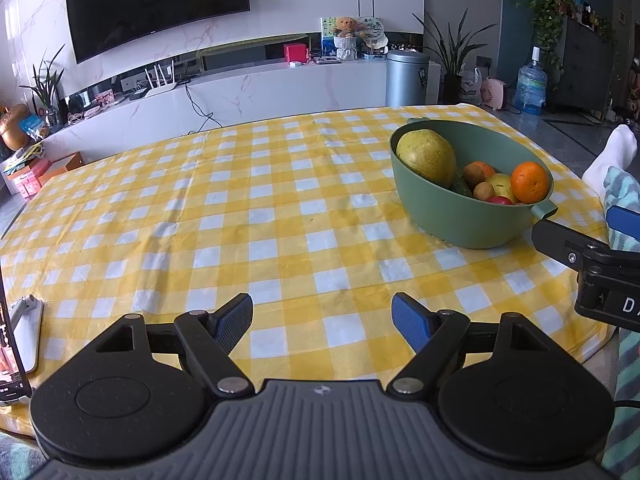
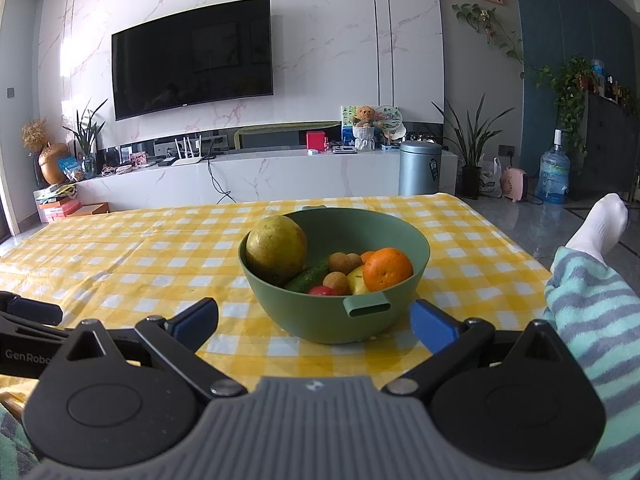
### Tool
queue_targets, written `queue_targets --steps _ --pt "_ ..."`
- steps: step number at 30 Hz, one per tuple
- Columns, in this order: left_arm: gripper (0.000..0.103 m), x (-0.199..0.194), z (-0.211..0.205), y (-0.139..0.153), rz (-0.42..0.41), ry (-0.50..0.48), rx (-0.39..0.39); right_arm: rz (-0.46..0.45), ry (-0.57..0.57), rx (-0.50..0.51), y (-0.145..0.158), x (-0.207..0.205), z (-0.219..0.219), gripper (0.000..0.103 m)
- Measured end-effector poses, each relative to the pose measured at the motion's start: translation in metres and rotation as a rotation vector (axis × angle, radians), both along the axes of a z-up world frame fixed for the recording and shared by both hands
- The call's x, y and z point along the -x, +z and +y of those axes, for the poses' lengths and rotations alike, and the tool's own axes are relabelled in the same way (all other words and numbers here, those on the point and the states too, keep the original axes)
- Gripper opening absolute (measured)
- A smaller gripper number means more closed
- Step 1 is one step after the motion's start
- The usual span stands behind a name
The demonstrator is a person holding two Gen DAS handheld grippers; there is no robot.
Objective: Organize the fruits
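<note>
A green bowl [image 1: 476,220] [image 2: 320,320] stands on the yellow-checked tablecloth [image 1: 240,208] [image 2: 140,264]. It holds a large yellow-green pomelo [image 1: 426,157] [image 2: 276,249], an orange [image 1: 529,182] [image 2: 387,269], small brown fruits [image 2: 335,282], a cucumber [image 2: 306,280] and a red fruit [image 2: 321,290]. My left gripper [image 1: 322,316] is open over bare cloth, left of the bowl. My right gripper [image 2: 314,320] is open just in front of the bowl's near handle [image 2: 367,306]. Part of the right gripper [image 1: 576,252] shows at the right edge of the left wrist view.
A white stand and a dark screen [image 1: 16,340] sit at the table's near left corner. A person's striped trouser leg and white sock [image 2: 592,248] lie right of the table. Beyond the table are a TV cabinet [image 2: 260,176] and a metal bin [image 2: 420,168].
</note>
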State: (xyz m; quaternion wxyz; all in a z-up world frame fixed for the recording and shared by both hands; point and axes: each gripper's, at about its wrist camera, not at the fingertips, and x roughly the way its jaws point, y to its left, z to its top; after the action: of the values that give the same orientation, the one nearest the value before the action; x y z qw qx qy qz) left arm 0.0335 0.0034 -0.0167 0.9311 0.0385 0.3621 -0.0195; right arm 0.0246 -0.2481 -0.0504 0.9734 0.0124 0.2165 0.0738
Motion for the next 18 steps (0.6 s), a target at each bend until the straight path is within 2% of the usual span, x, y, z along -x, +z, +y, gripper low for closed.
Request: queue_targets --steps 18 --pt "0.093 0.0004 0.0004 0.0002 -0.001 -0.002 0.001 0.012 -0.003 -0.008 -0.0010 -0.0003 -0.0011 0.099"
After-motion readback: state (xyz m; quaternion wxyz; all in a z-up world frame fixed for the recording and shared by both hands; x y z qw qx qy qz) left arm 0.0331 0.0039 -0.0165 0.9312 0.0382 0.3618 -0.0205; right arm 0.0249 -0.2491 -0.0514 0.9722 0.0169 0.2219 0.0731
